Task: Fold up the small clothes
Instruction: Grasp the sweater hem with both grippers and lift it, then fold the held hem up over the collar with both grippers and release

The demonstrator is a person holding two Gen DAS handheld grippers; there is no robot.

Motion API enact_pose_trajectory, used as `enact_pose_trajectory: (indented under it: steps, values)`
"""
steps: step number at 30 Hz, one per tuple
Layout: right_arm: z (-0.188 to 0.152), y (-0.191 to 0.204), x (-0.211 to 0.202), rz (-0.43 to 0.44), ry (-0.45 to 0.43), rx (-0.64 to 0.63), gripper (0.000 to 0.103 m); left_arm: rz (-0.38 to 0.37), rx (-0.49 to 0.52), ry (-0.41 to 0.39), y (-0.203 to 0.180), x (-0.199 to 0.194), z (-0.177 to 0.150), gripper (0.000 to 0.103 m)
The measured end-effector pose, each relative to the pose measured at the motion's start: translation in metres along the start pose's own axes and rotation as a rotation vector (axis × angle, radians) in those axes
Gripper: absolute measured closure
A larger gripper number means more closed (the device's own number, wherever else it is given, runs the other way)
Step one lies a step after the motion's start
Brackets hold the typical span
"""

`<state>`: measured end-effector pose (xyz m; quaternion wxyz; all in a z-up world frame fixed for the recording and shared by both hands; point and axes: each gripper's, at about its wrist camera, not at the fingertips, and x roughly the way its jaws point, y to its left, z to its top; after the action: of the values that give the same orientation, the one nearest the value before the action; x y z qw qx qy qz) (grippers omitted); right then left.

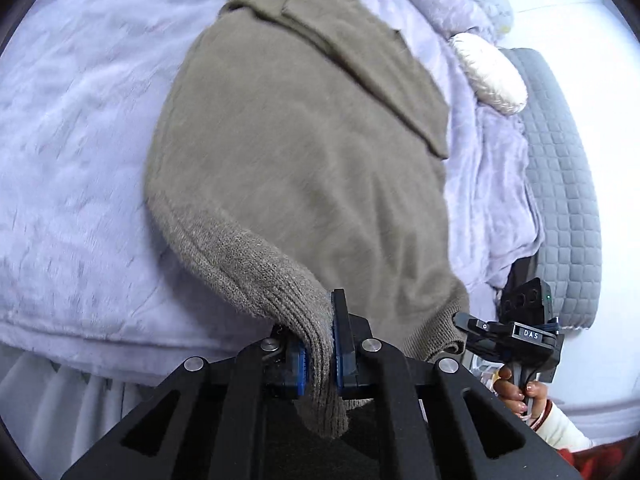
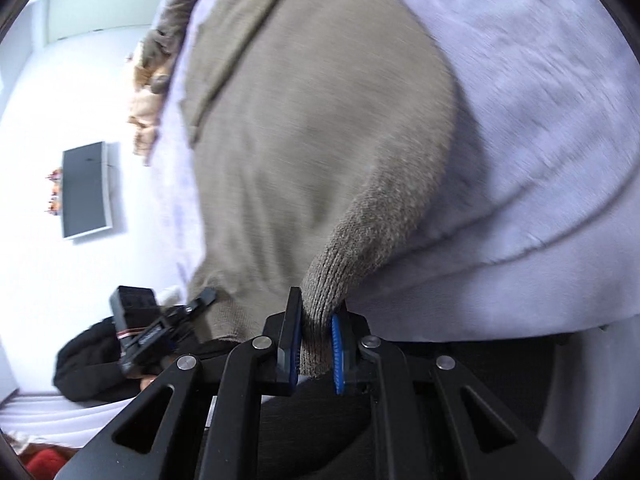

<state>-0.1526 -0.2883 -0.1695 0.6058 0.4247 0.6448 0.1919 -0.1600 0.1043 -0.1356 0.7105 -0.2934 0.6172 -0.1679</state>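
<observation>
The taupe knit sweater (image 1: 296, 152) lies spread on the lavender blanket (image 1: 80, 152), its ribbed hem nearest both cameras. In the left wrist view the left gripper (image 1: 320, 356) is clamped on a ribbed hem corner at 6 o'clock, the knit pinched between its blue pads. A folded sleeve crosses the sweater toward 1 o'clock. Only this view shows the cream pillow (image 1: 490, 76) at 2 o'clock, the grey quilted mattress edge (image 1: 560, 184) at 3 o'clock, and a hand (image 1: 516, 392) at 4 o'clock gripping the other tool's handle, whose label reads "DAS".

In the right wrist view the right gripper (image 2: 314, 344) is likewise closed on the other hem corner at 6 o'clock. Only here appear a wall-mounted dark screen (image 2: 86, 190) at 9 o'clock and tan clothes (image 2: 146, 92) heaped at 10 o'clock. No writing is readable here.
</observation>
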Motion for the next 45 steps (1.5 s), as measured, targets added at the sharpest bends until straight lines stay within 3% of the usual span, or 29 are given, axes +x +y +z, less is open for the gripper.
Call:
enact_pose_trajectory:
  steps: [10,17,23,30,33,34,36,38,41,42,43,44,45]
  values:
    - [0.062,0.059,-0.027,0.197,-0.025,-0.074,0.089,-0.058,-0.004,-0.187,-0.067,-0.034,0.085,0.092]
    - [0.144,0.097,-0.053,0.314,-0.049,-0.137,0.089,-0.027,0.026,-0.332,-0.108,-0.048,0.157,0.092]
    - [0.221,0.130,-0.059,0.302,-0.103,-0.181,0.089,0.018,0.045,-0.345,-0.106,-0.032,0.229,0.092]
    - [0.298,0.138,-0.021,0.187,-0.156,-0.121,0.089,0.109,0.021,-0.288,-0.061,0.016,0.304,0.092]
    - [0.321,0.130,-0.002,0.133,-0.168,-0.094,0.089,0.147,-0.005,-0.265,-0.043,0.035,0.322,0.092]
    - [0.328,0.127,0.004,0.119,-0.173,-0.080,0.089,0.163,-0.019,-0.252,-0.038,0.041,0.327,0.089]
    - [0.343,0.117,0.017,0.087,-0.183,-0.037,0.089,0.236,-0.054,-0.229,-0.029,0.051,0.333,0.061]
    - [0.356,0.109,0.027,0.058,-0.184,0.002,0.088,0.281,-0.052,-0.261,-0.028,0.048,0.333,0.045]
    - [0.364,0.102,0.031,0.054,-0.175,0.062,0.083,0.310,-0.011,-0.313,-0.034,0.032,0.331,0.045]
    - [0.365,0.102,0.029,0.066,-0.176,0.071,0.082,0.320,0.008,-0.335,-0.036,0.024,0.330,0.038]
    - [0.364,0.104,0.024,0.061,-0.189,0.066,0.077,0.336,0.021,-0.351,-0.038,0.018,0.329,0.029]
    - [0.363,0.106,0.019,0.046,-0.205,0.053,0.064,0.354,0.037,-0.371,-0.040,0.013,0.329,0.022]
    - [0.362,0.110,0.013,0.015,-0.227,0.031,0.056,0.358,0.061,-0.388,-0.043,0.008,0.328,0.022]
